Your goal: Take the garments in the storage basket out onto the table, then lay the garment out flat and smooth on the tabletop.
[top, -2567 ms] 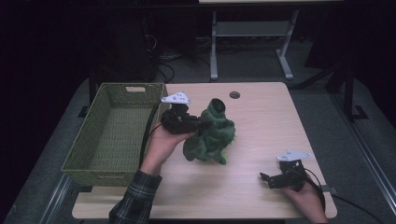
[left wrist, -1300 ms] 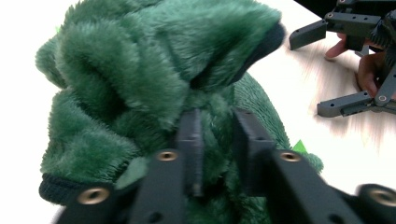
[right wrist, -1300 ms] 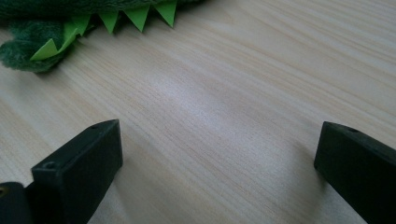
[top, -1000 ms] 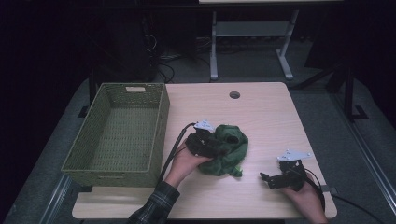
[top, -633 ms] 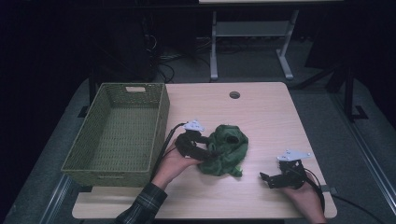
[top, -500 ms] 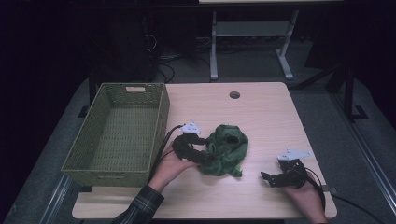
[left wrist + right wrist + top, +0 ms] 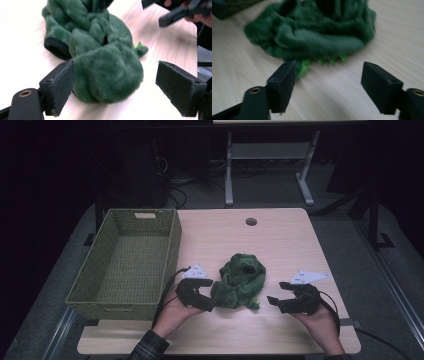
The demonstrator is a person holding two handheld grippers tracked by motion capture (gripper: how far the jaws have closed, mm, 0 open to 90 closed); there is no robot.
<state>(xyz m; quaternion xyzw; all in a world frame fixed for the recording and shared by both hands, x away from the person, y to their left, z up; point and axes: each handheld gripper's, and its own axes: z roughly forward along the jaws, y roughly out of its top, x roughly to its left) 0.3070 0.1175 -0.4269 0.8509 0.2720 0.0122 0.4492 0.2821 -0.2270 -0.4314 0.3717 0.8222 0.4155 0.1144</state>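
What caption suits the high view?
Green plush toy on the table between two open hand-held grippers, beside a woven basket.

A crumpled green plush garment (image 7: 240, 281) lies on the wooden table (image 7: 280, 240), right of the woven basket (image 7: 127, 262). The left gripper (image 7: 202, 295) sits just beside its left edge, jaws apart; the right gripper (image 7: 282, 301) hovers near its right side, apart from it
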